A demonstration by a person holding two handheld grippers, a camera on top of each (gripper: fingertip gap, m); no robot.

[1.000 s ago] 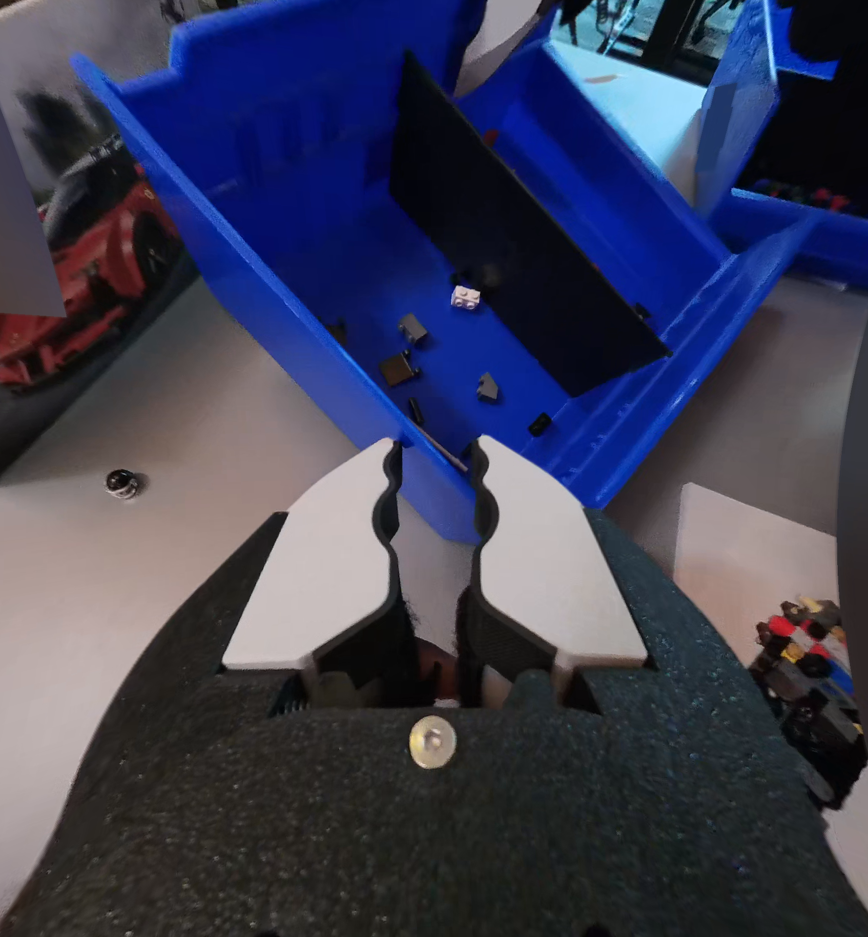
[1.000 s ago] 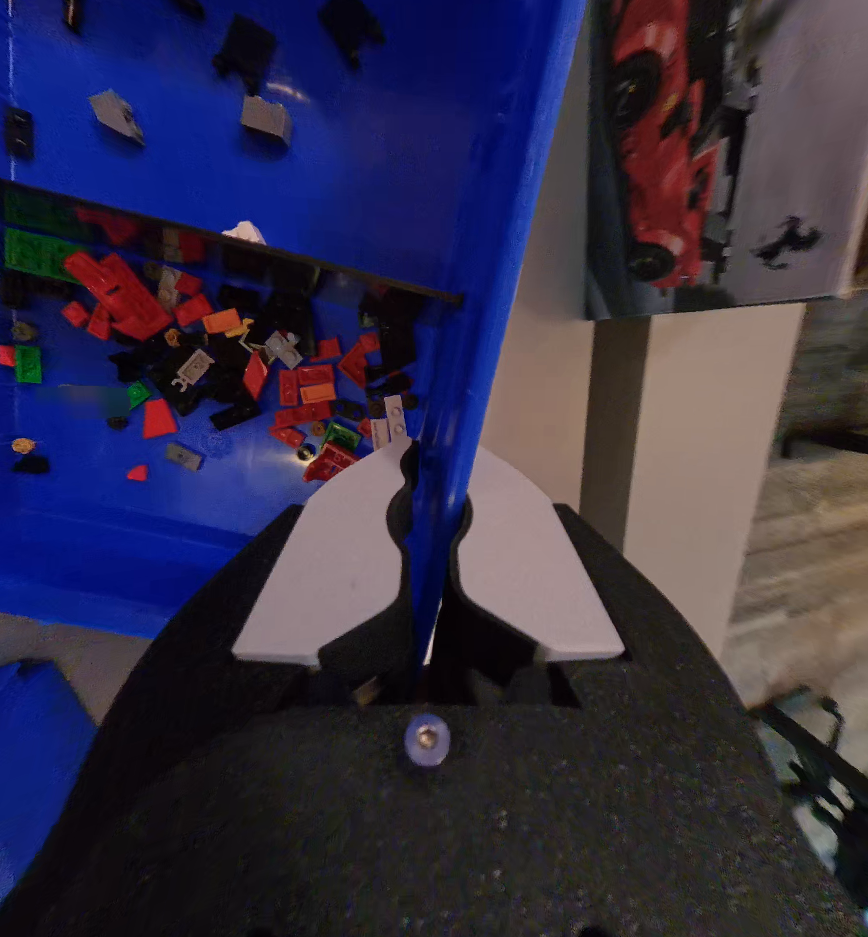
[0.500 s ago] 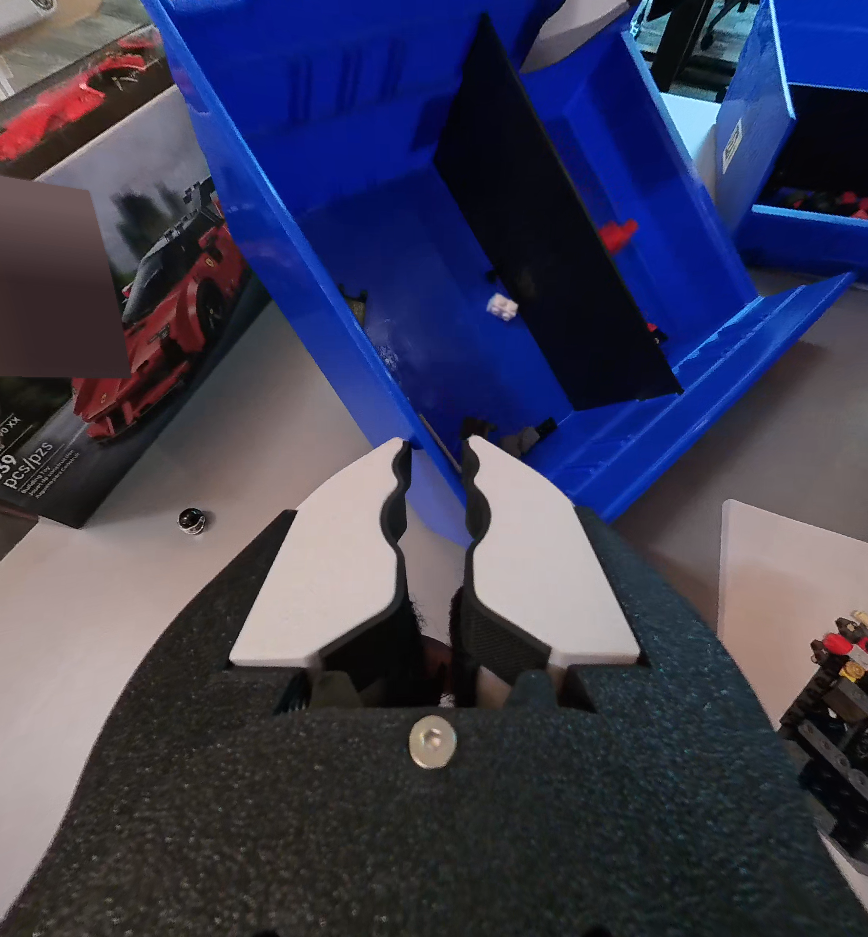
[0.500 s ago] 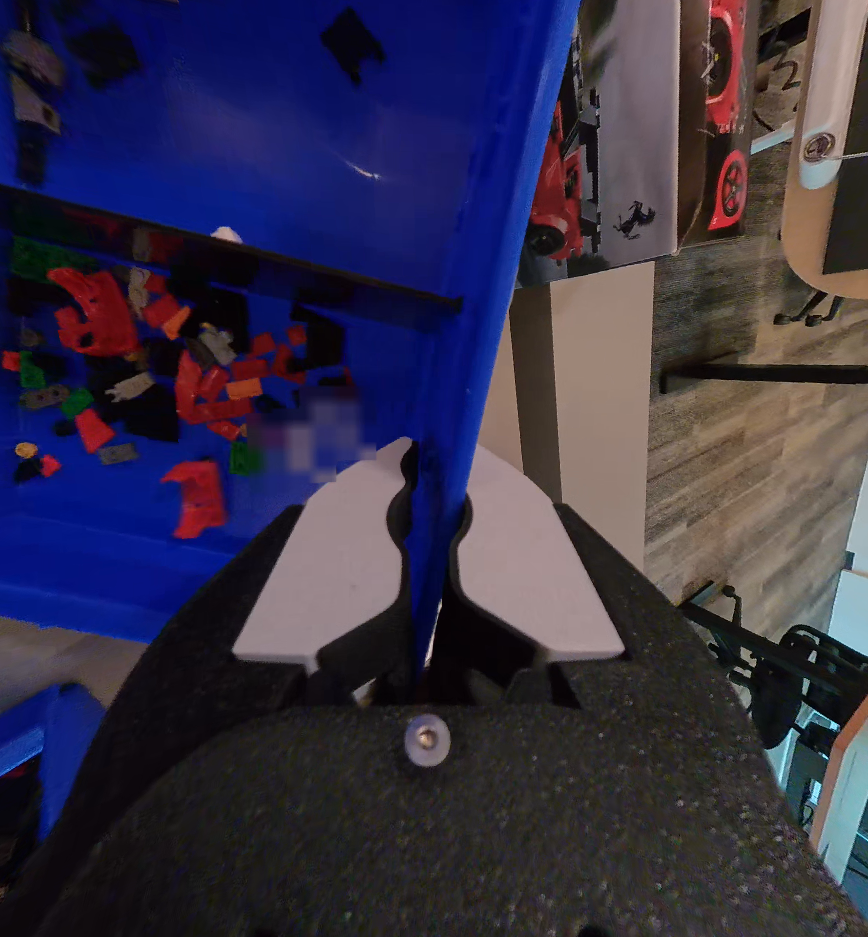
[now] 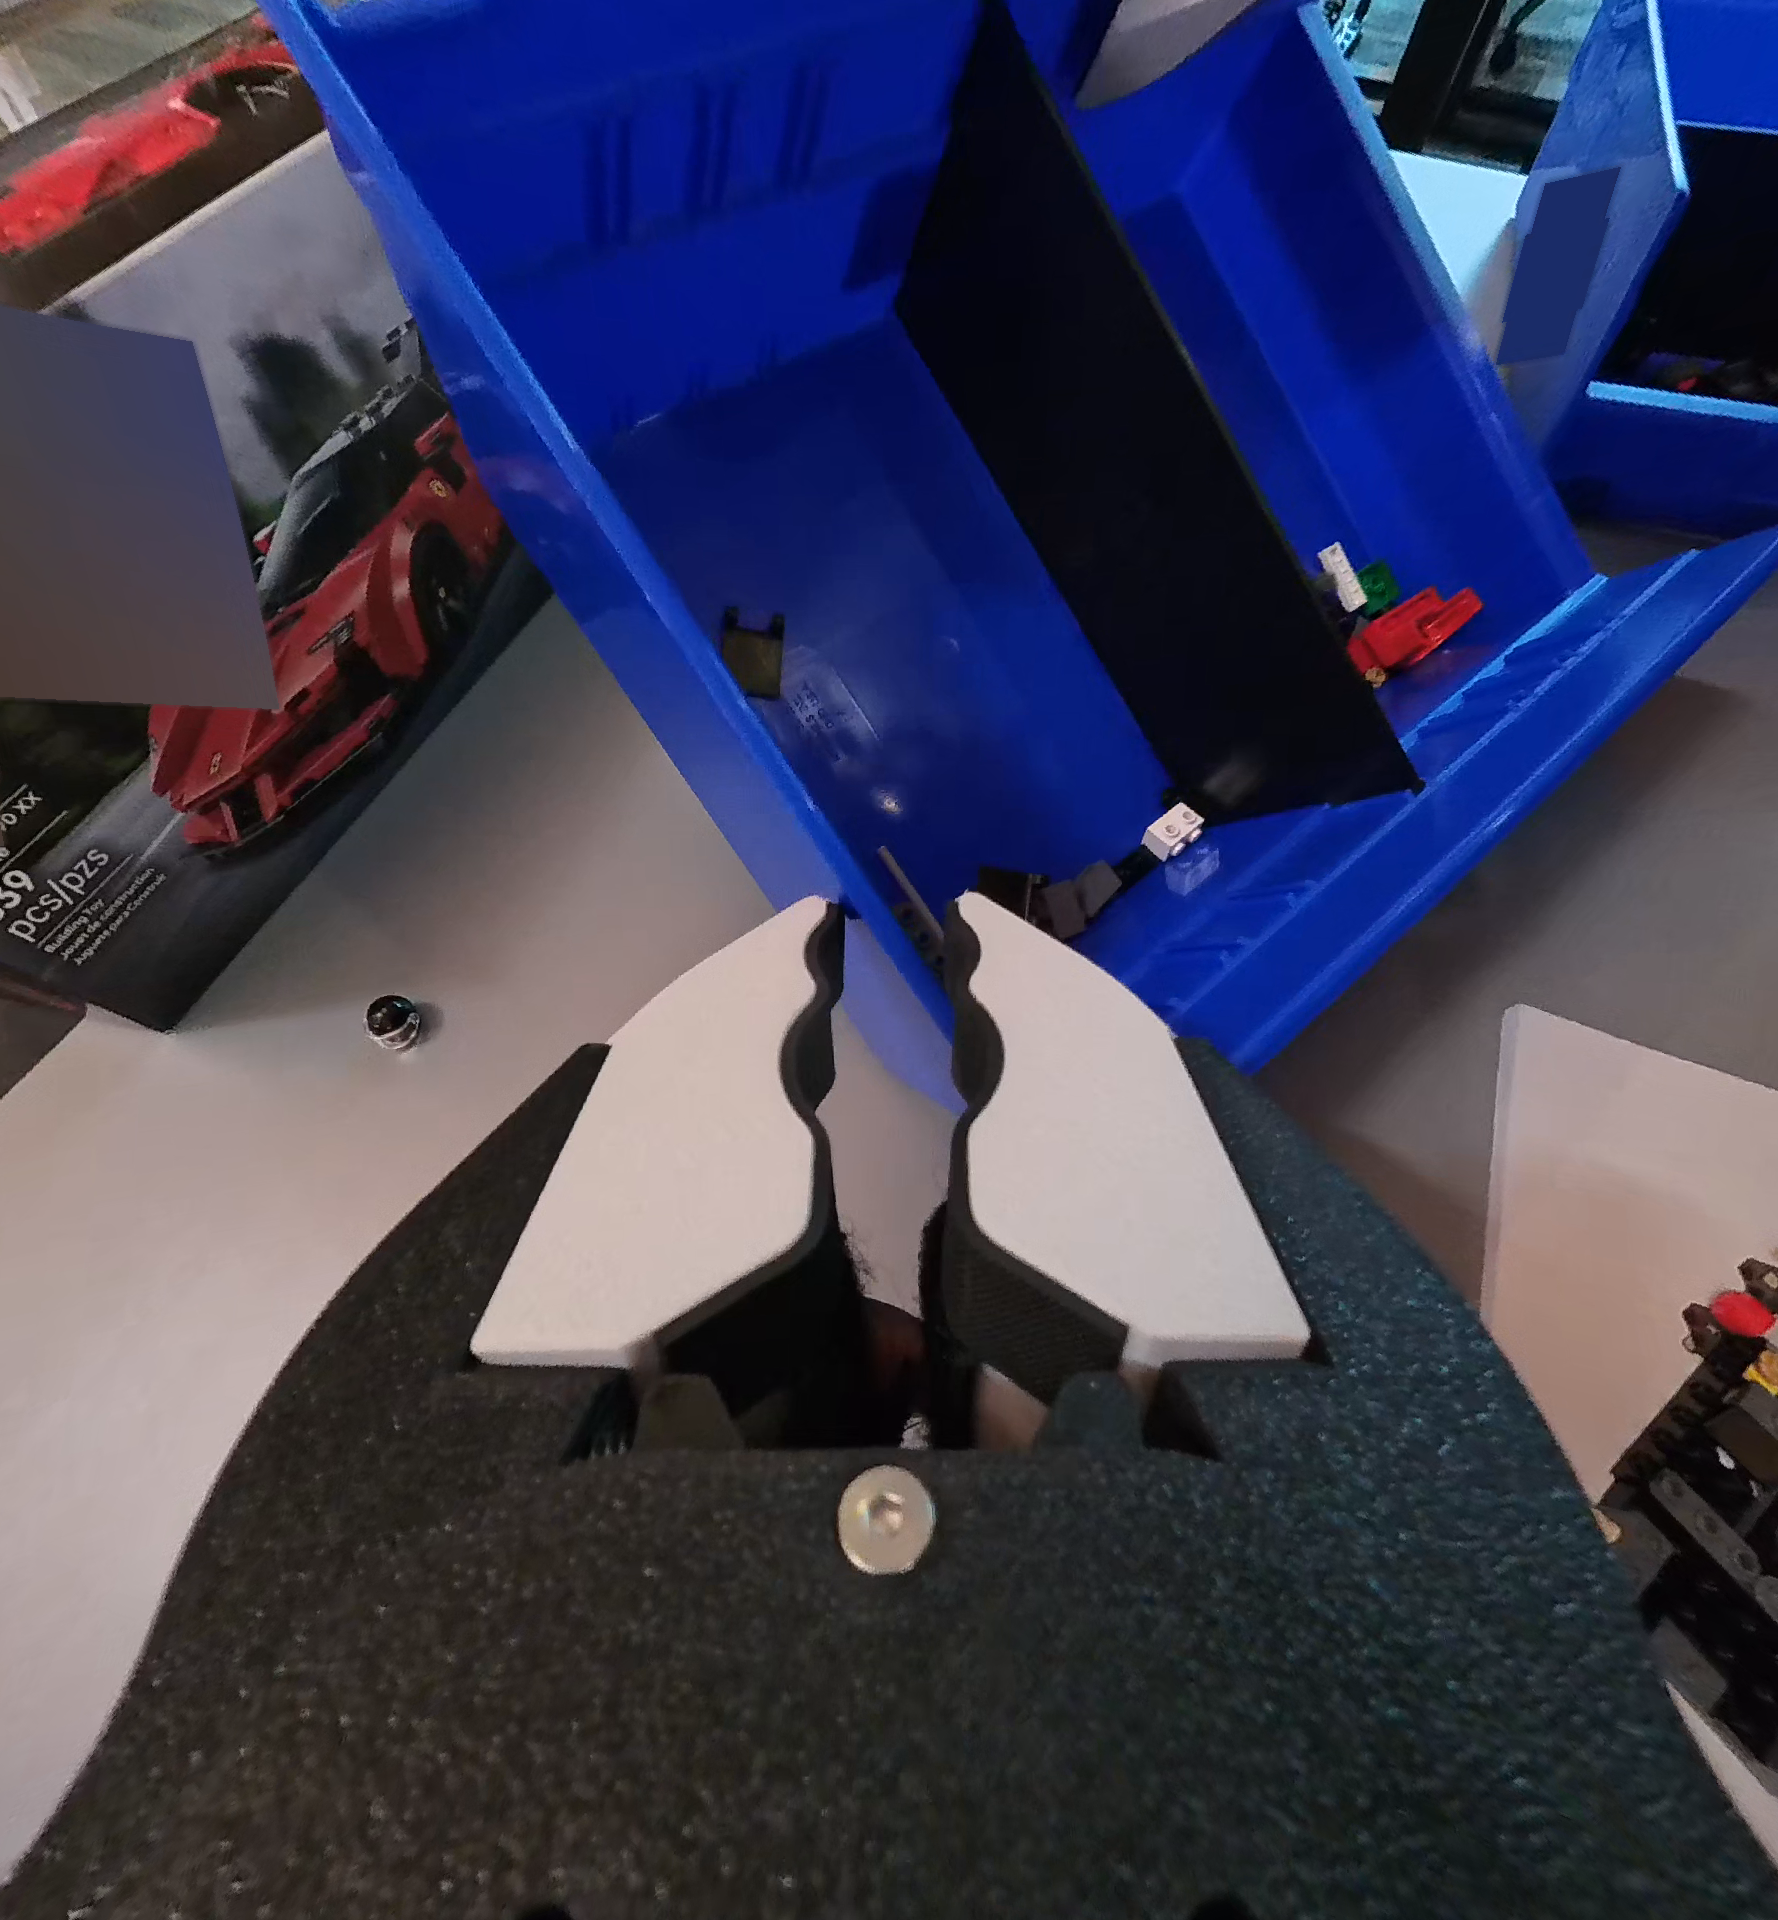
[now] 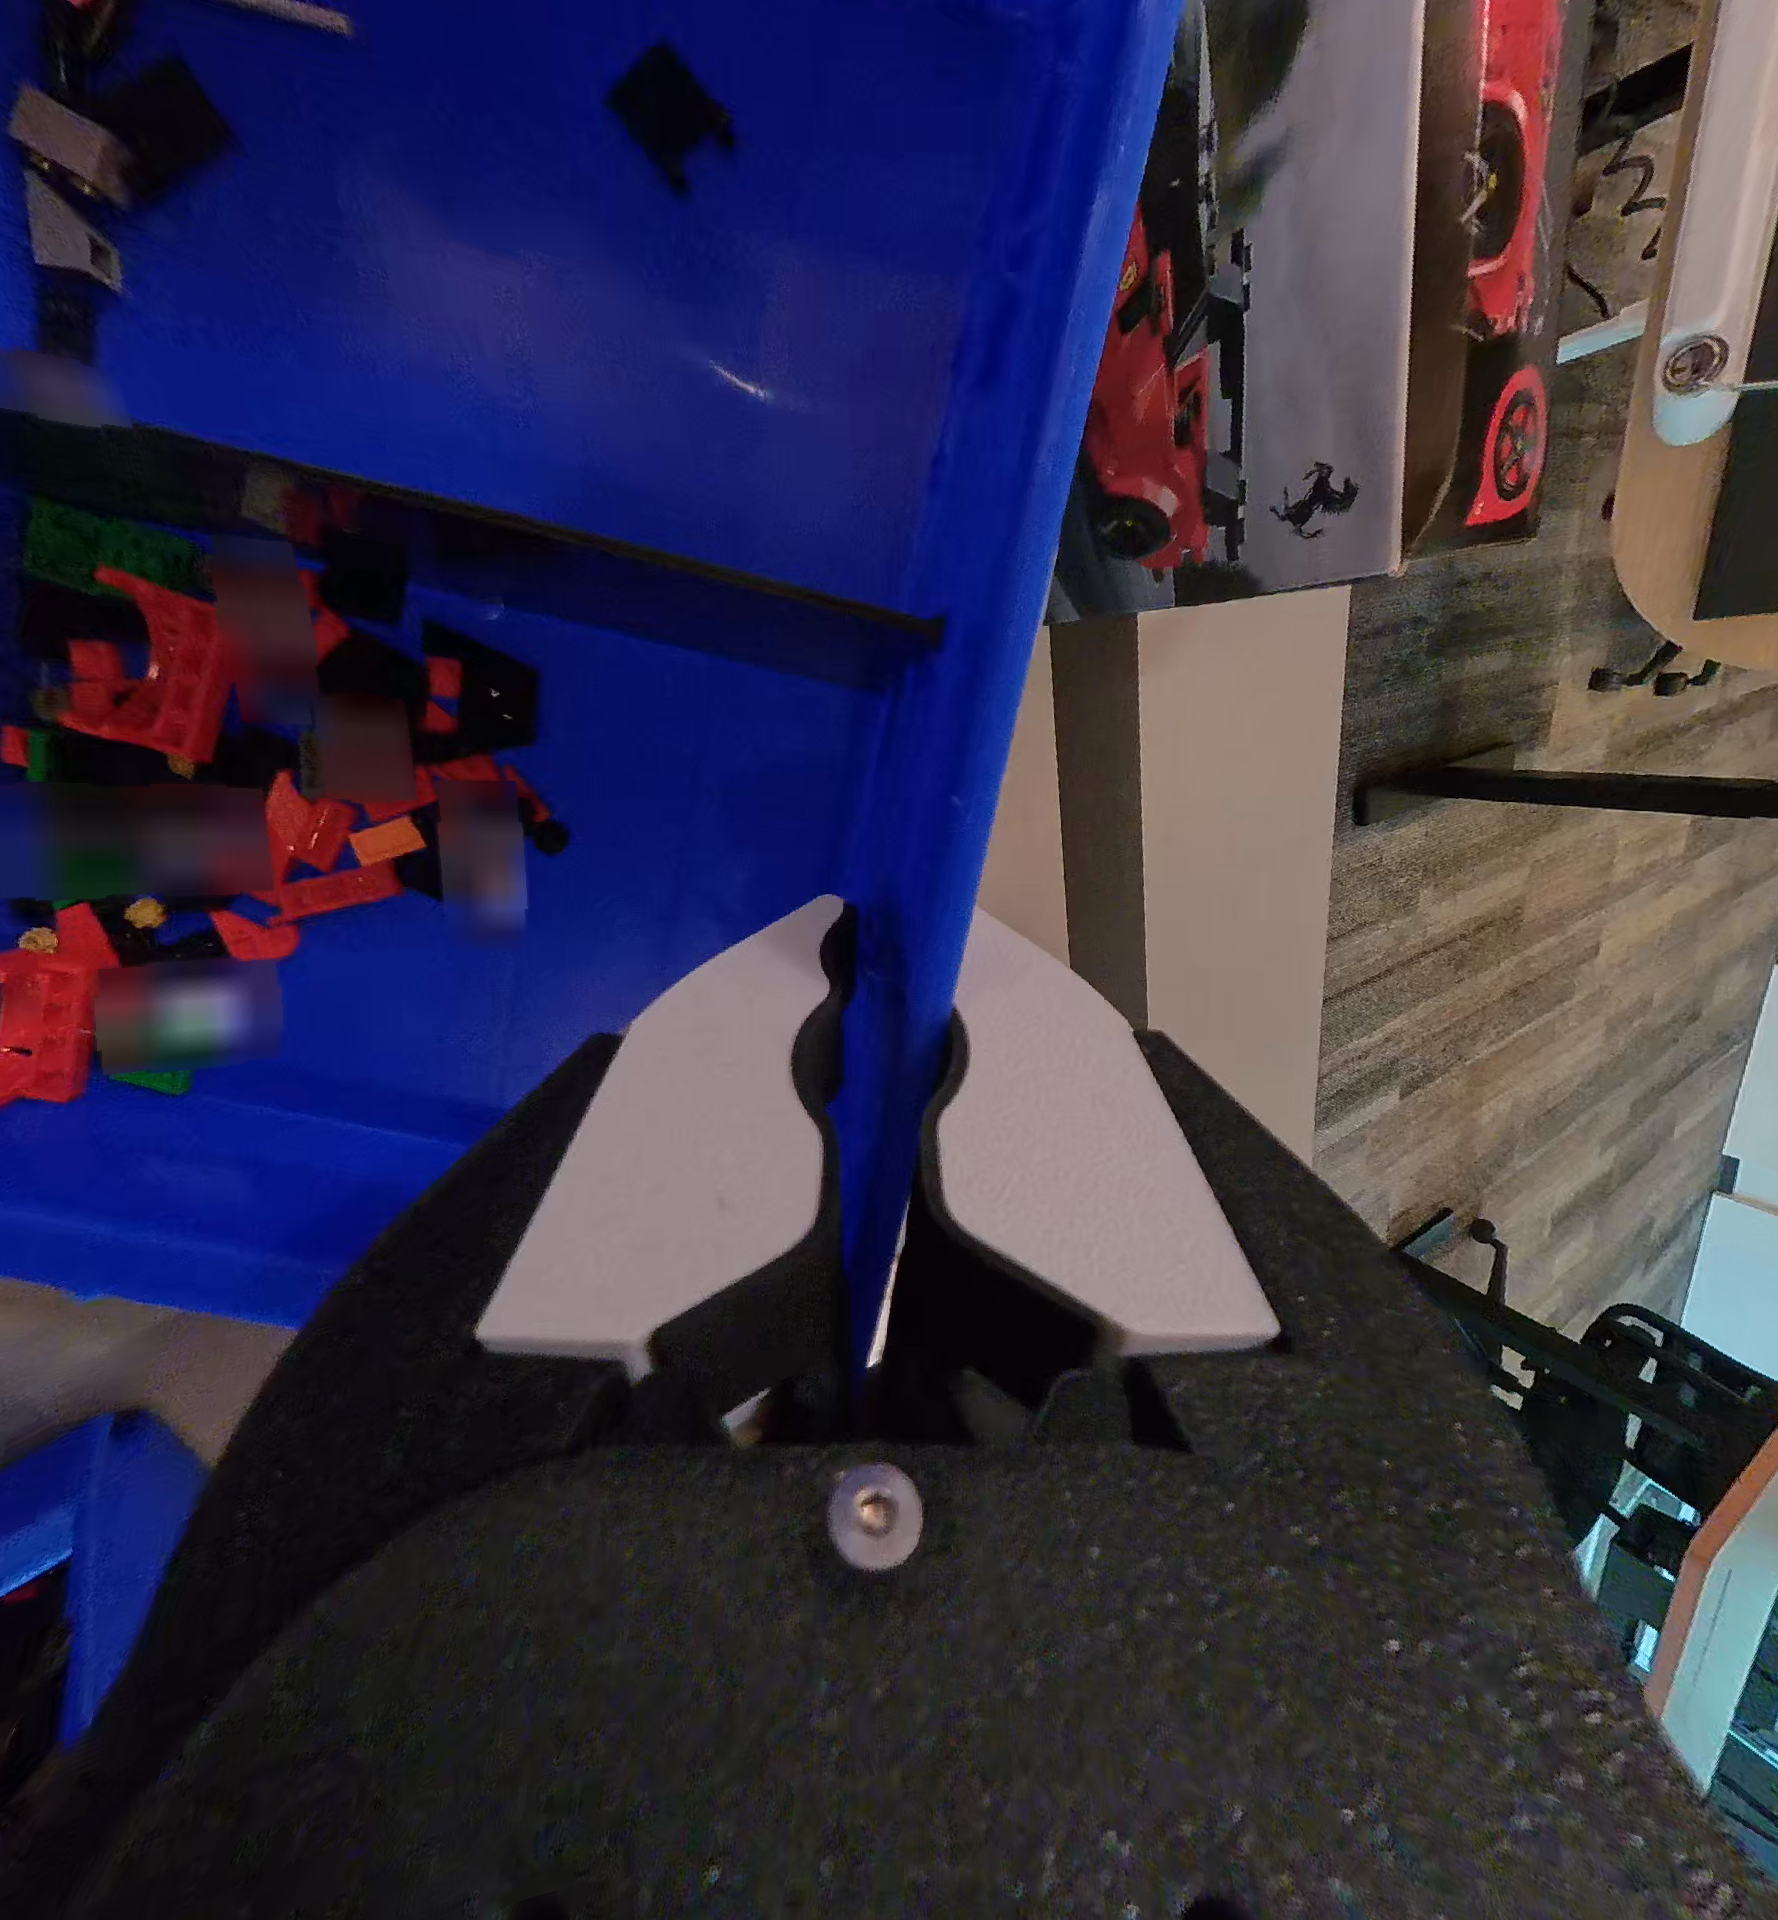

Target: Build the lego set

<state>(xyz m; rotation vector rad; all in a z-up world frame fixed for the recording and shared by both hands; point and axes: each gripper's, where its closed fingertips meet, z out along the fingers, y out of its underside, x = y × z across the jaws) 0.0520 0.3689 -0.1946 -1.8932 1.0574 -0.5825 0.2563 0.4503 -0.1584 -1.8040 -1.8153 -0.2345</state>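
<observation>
Both grippers hold a blue parts bin (image 5: 719, 343), split by a black divider (image 5: 1103, 436), and it is tipped steeply. My left gripper (image 5: 895, 914) is shut on the bin's near corner wall. My right gripper (image 6: 900, 925) is shut on the bin's side wall (image 6: 978, 520). In the left wrist view small black pieces (image 5: 1061, 894) and a white brick (image 5: 1174, 831) lie against the low front lip; red and green pieces (image 5: 1404, 623) lie beyond the divider. In the right wrist view a heap of red, black and green pieces (image 6: 241, 790) lies in the far compartment.
The lego box with a red car picture (image 5: 272, 644) lies left of the bin on the grey table (image 5: 189, 1195). A small black round piece (image 5: 393, 1016) lies near it. A part-built black model (image 5: 1758, 1475) sits on a white sheet at right. Another blue bin (image 5: 1716, 312) stands behind. Spacing between my two grippers at the tips: around 25 centimetres. To reach the part-built black model (image 5: 1758, 1475) in a straight line is about 20 centimetres for my left fingers, about 35 centimetres for my right.
The bin has been tipped further up. The loose pieces slid down toward the front lip, and red and green pieces came into sight beyond the divider. Both grippers stayed clamped.
</observation>
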